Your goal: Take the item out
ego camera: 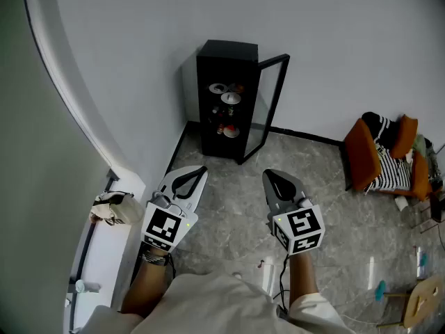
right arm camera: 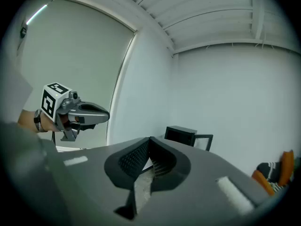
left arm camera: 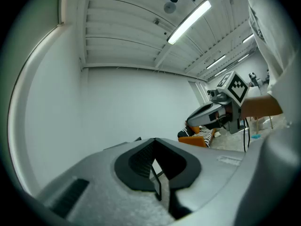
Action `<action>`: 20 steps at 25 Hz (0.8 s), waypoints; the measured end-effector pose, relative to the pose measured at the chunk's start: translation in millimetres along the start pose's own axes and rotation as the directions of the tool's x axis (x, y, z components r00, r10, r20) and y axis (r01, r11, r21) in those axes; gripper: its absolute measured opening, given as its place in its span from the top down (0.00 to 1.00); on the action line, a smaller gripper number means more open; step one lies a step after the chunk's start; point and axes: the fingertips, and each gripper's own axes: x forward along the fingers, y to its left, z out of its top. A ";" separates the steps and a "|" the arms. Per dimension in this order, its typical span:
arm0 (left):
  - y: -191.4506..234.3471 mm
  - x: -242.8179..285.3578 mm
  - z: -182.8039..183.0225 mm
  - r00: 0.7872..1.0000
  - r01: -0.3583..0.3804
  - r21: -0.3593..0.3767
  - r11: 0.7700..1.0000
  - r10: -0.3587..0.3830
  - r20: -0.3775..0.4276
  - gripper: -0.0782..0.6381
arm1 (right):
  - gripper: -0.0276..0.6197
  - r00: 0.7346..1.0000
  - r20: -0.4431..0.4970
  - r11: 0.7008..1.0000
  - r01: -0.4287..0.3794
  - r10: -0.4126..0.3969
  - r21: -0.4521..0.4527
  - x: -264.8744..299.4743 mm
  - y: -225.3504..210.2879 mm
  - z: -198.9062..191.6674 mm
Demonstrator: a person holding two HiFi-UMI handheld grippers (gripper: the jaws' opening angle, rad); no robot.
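A black cabinet (ego camera: 226, 68) stands against the far wall with its glass door (ego camera: 268, 106) swung open to the right. Its shelves hold white bowls (ego camera: 231, 98) and small reddish items (ego camera: 221, 126). Both grippers hover over the floor well short of it. The left gripper (ego camera: 201, 170) has its jaws together with nothing between them, and it also shows in the right gripper view (right arm camera: 101, 114). The right gripper (ego camera: 268, 175) is shut and empty. The cabinet (right arm camera: 181, 134) appears just beyond the right gripper's tips (right arm camera: 149, 139). The left gripper's tips (left arm camera: 154, 140) point at bare wall.
An orange chair (ego camera: 361, 155) with a striped cloth stands at the right wall. A white window ledge (ego camera: 104, 256) with a small bag (ego camera: 115, 207) runs along the left. A wooden stool (ego camera: 424, 301) and clear bottles (ego camera: 268, 273) stand on the grey stone floor.
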 end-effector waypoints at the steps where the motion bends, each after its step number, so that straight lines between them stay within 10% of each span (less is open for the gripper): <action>1: 0.7 0.9 -0.5 1.000 0.000 -0.001 1.000 0.000 0.000 0.89 | 0.95 1.000 0.000 1.000 0.001 -0.001 -0.001 0.4 0.0 -0.7; 20: -24.3 23.8 -9.2 1.000 0.012 -0.024 1.000 -0.013 -0.027 0.89 | 0.95 1.000 0.004 0.997 0.019 -0.019 0.077 -12.2 -33.4 -21.2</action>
